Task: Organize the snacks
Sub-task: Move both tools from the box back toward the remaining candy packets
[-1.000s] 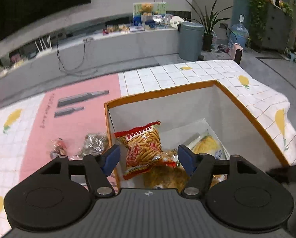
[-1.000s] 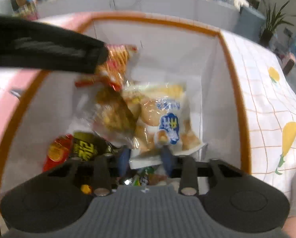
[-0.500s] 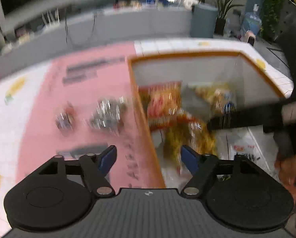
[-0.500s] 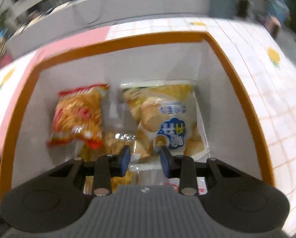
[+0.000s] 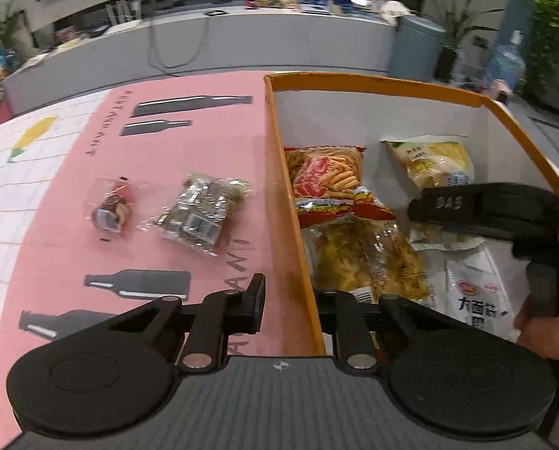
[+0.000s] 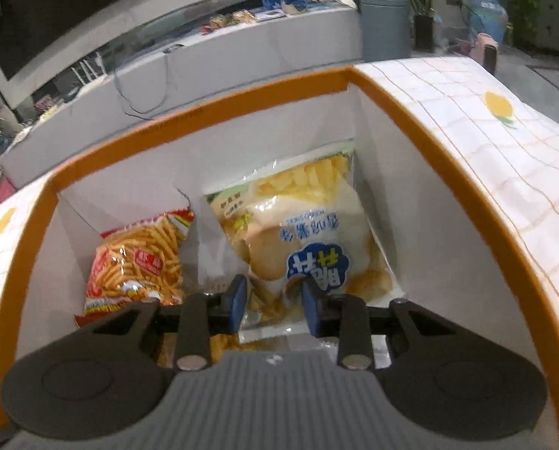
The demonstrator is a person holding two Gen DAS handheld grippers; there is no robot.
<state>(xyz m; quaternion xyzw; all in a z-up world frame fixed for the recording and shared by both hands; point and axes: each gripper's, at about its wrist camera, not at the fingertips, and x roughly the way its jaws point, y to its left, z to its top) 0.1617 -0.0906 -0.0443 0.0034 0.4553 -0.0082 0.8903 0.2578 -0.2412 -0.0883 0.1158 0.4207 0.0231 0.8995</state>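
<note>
Your left claw (image 5: 288, 302) gapes empty astride the orange cardboard box (image 5: 373, 83) wall. Your right claw (image 6: 273, 300) hangs parted, gripping nothing, above a glossy chip bag (image 6: 301, 240). Two crinkly clear packets (image 5: 198, 212) lie on the pink tabletop (image 5: 73, 247).

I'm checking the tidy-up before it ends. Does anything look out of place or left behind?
Yes. Two clear-wrapped snack packets, a small one and a larger one, lie on the pink mat outside the orange-rimmed box, while the other snacks sit inside. Nothing looks spilled or torn.
</note>
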